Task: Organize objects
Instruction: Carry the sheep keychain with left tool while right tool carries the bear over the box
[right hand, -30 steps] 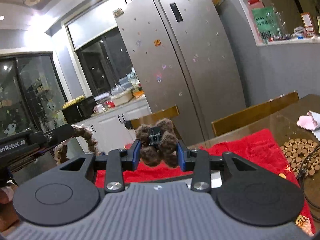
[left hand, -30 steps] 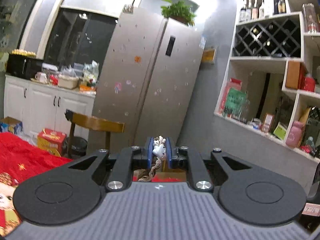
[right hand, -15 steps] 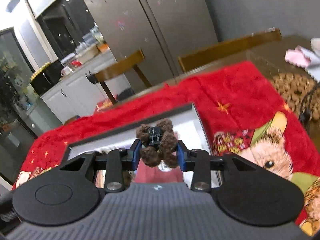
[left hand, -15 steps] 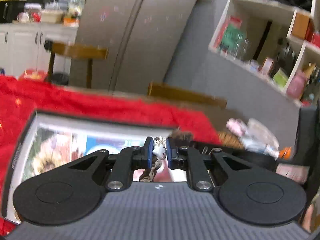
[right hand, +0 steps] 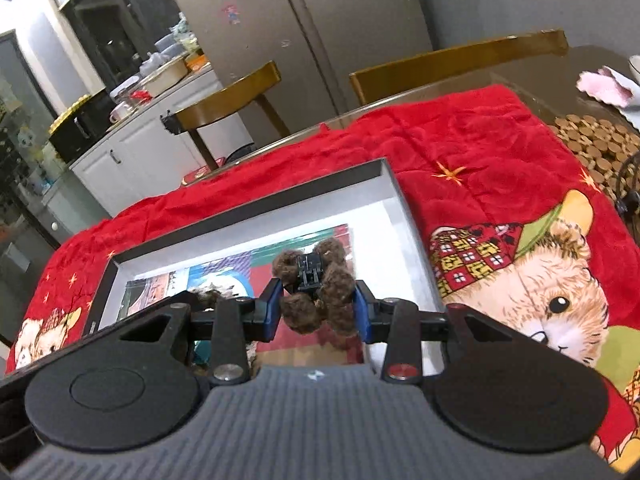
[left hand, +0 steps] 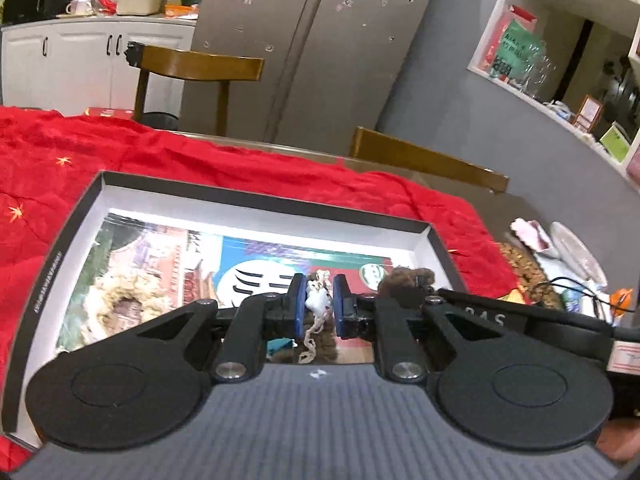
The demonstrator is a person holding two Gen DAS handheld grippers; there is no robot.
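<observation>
My left gripper (left hand: 317,300) is shut on a small white charm (left hand: 317,302) with a beige cord hanging below it. My right gripper (right hand: 316,304) is shut on a brown fuzzy pom-pom hair clip (right hand: 320,284). Both hover over an open shallow box (left hand: 64,248) with black walls, a white inside and a colourful picture on its floor; it also shows in the right wrist view (right hand: 404,216). In the left wrist view the right gripper's arm (left hand: 520,320) and the brown clip (left hand: 404,280) sit just to the right of my left fingers.
The box lies on a red blanket (right hand: 480,152) with a bear print over a table. Wooden chairs (left hand: 200,64) stand behind it. A round cork trivet (right hand: 592,140), a pink cloth (right hand: 604,84) and cables lie at the right. A fridge (left hand: 320,40) and shelves stand behind.
Both grippers have tilted down from facing the room and come low over the box, close together. Each still holds its object.
</observation>
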